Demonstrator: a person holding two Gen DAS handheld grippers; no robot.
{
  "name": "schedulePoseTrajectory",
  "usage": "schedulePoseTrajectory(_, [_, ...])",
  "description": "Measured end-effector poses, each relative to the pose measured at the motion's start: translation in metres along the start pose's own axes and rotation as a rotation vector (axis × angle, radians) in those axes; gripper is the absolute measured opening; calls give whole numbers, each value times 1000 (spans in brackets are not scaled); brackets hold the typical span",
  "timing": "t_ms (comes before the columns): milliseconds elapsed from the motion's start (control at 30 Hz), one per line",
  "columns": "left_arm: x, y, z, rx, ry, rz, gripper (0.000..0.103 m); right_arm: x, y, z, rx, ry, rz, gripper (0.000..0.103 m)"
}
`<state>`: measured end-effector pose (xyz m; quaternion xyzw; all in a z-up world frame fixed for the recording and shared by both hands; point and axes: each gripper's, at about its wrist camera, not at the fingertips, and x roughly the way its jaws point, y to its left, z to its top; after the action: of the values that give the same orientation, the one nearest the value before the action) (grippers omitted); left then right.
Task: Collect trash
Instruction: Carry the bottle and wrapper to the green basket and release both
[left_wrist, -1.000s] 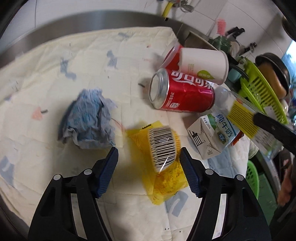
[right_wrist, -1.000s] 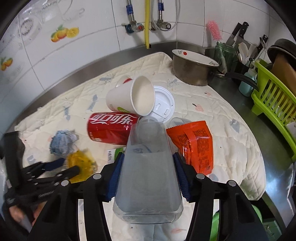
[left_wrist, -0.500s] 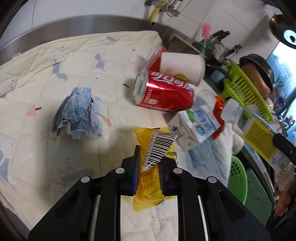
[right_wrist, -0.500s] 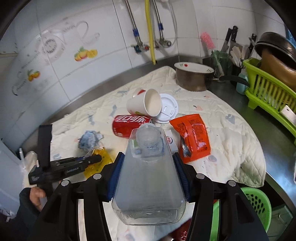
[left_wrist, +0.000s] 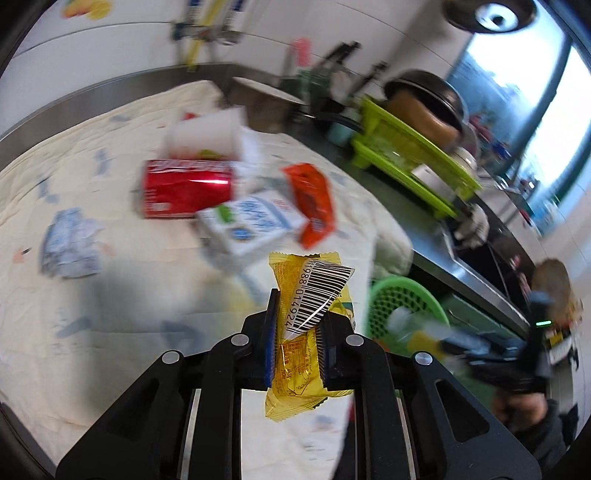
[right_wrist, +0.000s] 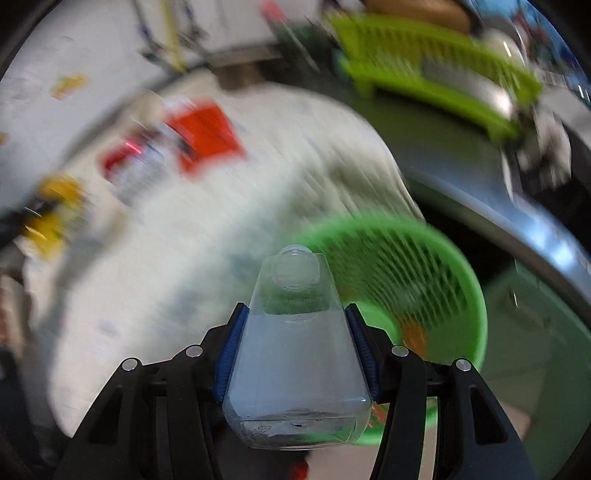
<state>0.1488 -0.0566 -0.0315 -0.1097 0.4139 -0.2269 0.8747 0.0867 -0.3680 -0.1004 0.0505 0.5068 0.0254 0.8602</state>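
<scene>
My left gripper (left_wrist: 295, 321) is shut on a yellow snack wrapper (left_wrist: 308, 317) with a barcode and holds it above the quilted cloth (left_wrist: 110, 288). My right gripper (right_wrist: 295, 339) is shut on a clear plastic bottle (right_wrist: 295, 362), held beside the rim of a green basket (right_wrist: 436, 266) below the counter edge. The basket also shows in the left wrist view (left_wrist: 402, 299). On the cloth lie a red cola can (left_wrist: 184, 188), a white paper cup (left_wrist: 207, 133), a milk carton (left_wrist: 251, 225), an orange wrapper (left_wrist: 310, 199) and crumpled blue-white paper (left_wrist: 70, 240).
A lime dish rack (left_wrist: 410, 151) with a pot stands on the steel counter at the right. A metal pot (left_wrist: 262, 92) and utensil holder sit at the back by the tiled wall. A sink edge (right_wrist: 517, 229) runs behind the basket. Both views are motion-blurred.
My left gripper closed on the yellow wrapper, lifted it and swung right toward the basket. My right gripper carried the bottle off the cloth, down toward the green basket.
</scene>
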Motion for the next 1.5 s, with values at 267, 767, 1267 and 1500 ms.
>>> schedulePoseTrajectory(267, [42,-68,-11,99,92,-80,17,96,-59,-47,153,207,-29,52])
schedulePoseTrajectory(767, [101,-145,-38,279,187,-64,16,120,-85,-54,172,221,-25,56])
schedulePoseTrajectory(1267, [124,-175,-46,335,216,-65,17,27,-95,-51,176,48,-43,65])
schedulePoseTrajectory(1500, [138,-194,-56,380,228,-55,17,-31,-96,-60,168,-72,-99,69])
